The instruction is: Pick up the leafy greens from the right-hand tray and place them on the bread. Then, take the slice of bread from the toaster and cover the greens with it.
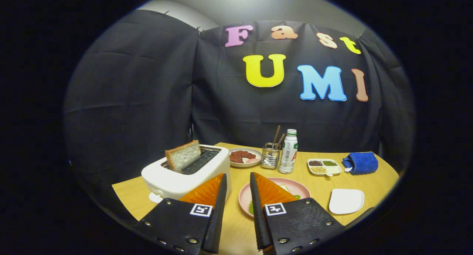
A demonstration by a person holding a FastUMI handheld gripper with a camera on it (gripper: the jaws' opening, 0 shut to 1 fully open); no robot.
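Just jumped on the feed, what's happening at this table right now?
A hand-held tongs hangs open over the table, gripping nothing. Behind its right finger is a pink plate with bread and some greens peeking out. To the left, a bread slice sticks up out of the toaster, not yet taken. The small white tray on the right looks bare.

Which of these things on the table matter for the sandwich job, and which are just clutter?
For the job: white toaster, bread slice standing in it, pink plate, open tongs.

Clutter: red-food dish, utensil holder, white bottle, divided dish, blue cloth, white tray.
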